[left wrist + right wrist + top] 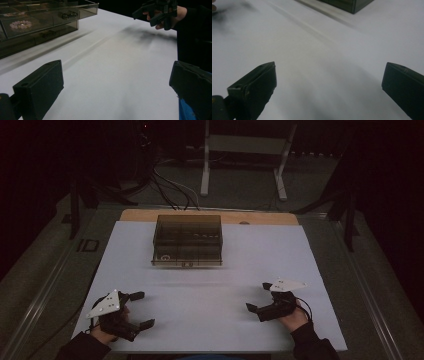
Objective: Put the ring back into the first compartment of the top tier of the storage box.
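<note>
Both hand-held grippers, left (141,310) and right (259,296), sit released and empty at the worktop's (210,285) near edge, likely staged to reach the smoked plastic box (187,240) at the far edge.

Smoked clear plastic compartment box (187,241) sits toward the far middle of the white table sheet (210,305); left gripper (142,310) near-left, right gripper (259,296) near-right, well apart.
</note>
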`<state>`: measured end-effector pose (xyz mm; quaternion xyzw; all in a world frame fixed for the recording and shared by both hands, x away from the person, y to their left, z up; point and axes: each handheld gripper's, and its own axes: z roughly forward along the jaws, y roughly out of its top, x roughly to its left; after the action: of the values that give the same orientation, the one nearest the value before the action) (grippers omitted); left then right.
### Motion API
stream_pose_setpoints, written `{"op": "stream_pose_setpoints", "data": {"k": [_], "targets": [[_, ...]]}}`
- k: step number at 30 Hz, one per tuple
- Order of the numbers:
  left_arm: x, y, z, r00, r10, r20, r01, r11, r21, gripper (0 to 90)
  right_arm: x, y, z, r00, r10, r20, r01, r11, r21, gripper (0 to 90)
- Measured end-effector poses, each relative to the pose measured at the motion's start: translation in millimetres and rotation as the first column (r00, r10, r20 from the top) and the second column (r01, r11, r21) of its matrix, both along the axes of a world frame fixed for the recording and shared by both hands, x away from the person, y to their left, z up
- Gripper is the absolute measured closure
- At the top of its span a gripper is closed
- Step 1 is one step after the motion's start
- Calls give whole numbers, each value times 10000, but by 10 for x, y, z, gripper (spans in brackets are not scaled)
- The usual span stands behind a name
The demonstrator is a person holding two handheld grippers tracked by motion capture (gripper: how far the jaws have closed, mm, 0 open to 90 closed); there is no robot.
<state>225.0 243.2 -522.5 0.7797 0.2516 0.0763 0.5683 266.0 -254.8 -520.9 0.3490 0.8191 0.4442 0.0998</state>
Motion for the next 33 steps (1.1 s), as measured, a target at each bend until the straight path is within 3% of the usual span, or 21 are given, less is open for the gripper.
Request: {"op": "stream_pose_setpoints", "data": {"k": [12,18,33], "targets": [[1,1,0,10000,18,-40,-18,10000,30,9,-175,-245,-95,9985,-548,75,548,9985,-57,0],[2,1,-1,10000,1,-51,0,10000,42,9,-227,-292,-148,9963,-852,-149,850,9963,-135,0],[5,4,-4,10000,23,-80,-23,10000,54,9,-174,-221,-166,9976,-539,439,545,9985,-110,0]]}}
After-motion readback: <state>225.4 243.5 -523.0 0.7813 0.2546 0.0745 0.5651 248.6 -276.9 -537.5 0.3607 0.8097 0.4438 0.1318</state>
